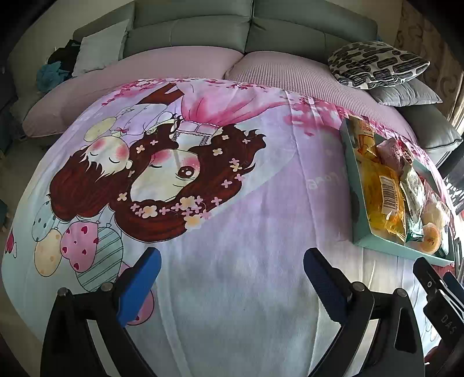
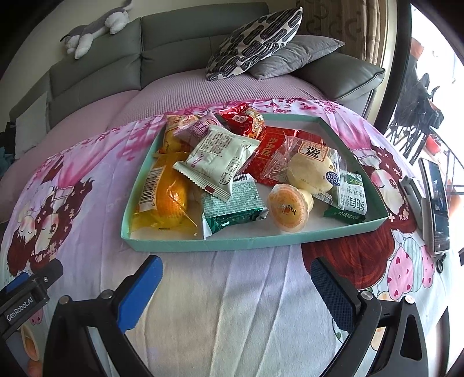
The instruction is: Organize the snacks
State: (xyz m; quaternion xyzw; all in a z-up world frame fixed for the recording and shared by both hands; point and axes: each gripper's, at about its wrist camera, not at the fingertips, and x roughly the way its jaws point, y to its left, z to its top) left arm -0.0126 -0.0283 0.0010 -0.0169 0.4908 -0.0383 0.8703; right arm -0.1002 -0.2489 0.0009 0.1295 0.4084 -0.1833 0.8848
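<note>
A shallow teal tray (image 2: 232, 243) sits on the cartoon-print cloth and holds several snacks: a yellow packet (image 2: 166, 200), a white packet (image 2: 220, 158), a green packet (image 2: 232, 210), a red packet (image 2: 271, 159), a round bun in clear wrap (image 2: 311, 171), an orange-lidded jelly cup (image 2: 287, 207). My right gripper (image 2: 236, 285) is open and empty, just in front of the tray. My left gripper (image 1: 232, 275) is open and empty over bare cloth, left of the tray (image 1: 385, 245). The right gripper's body (image 1: 438, 293) shows in the left wrist view.
The cloth (image 1: 232, 232) covers a pink surface in front of a grey sofa (image 1: 203, 26). Patterned and grey cushions (image 2: 261, 40) lie behind the tray. A phone on a stand (image 2: 436, 200) is at the right edge. A plush toy (image 2: 95, 26) lies on the sofa back.
</note>
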